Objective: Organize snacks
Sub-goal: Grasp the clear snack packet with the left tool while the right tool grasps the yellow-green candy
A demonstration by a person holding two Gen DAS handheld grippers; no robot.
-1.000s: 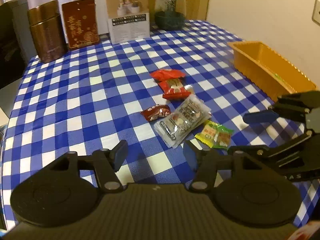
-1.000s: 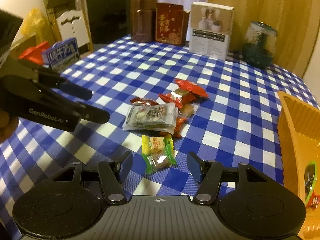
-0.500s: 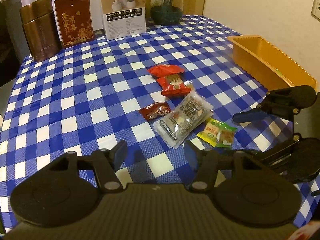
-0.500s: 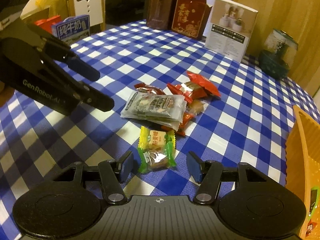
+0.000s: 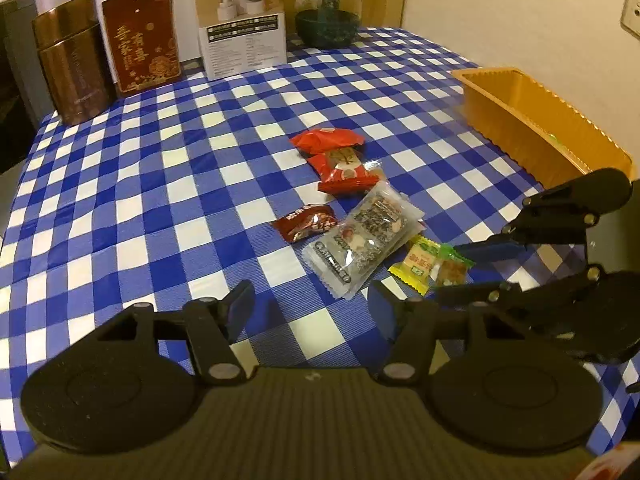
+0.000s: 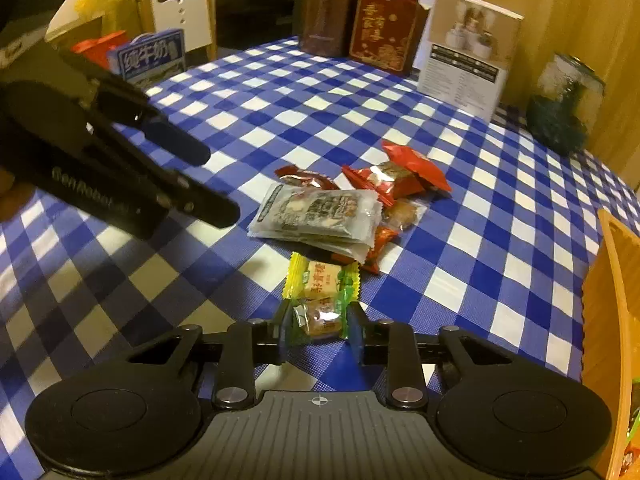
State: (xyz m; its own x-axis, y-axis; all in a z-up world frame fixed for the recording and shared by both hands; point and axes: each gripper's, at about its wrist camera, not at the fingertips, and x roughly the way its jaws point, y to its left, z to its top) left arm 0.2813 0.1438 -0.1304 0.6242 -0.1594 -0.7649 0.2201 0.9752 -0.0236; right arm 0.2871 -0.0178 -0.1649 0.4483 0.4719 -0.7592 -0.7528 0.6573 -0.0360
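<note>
A pile of snacks lies mid-table on the blue checked cloth: two red packets point(image 5: 334, 148), a dark red candy point(image 5: 306, 222), clear packets point(image 5: 366, 236) and two small candies. My right gripper point(image 6: 320, 326) has its fingers closed around the green-wrapped candy point(image 6: 320, 316), which rests on the cloth; it also shows in the left wrist view point(image 5: 450, 270). The yellow-wrapped candy point(image 6: 320, 282) lies just beyond it. My left gripper point(image 5: 310, 310) is open and empty, hovering near the clear packets. An orange tray point(image 5: 532, 116) stands at the right.
At the table's back stand a brown canister point(image 5: 70, 68), a red box point(image 5: 140, 38), a white box point(image 5: 240, 24) and a glass jar point(image 5: 328, 4). A blue milk carton point(image 6: 150, 58) sits beyond the left edge. The wall is close behind the tray.
My right gripper moved forward and down and closed its fingers around the green candy. My left gripper drifted slightly and stayed open.
</note>
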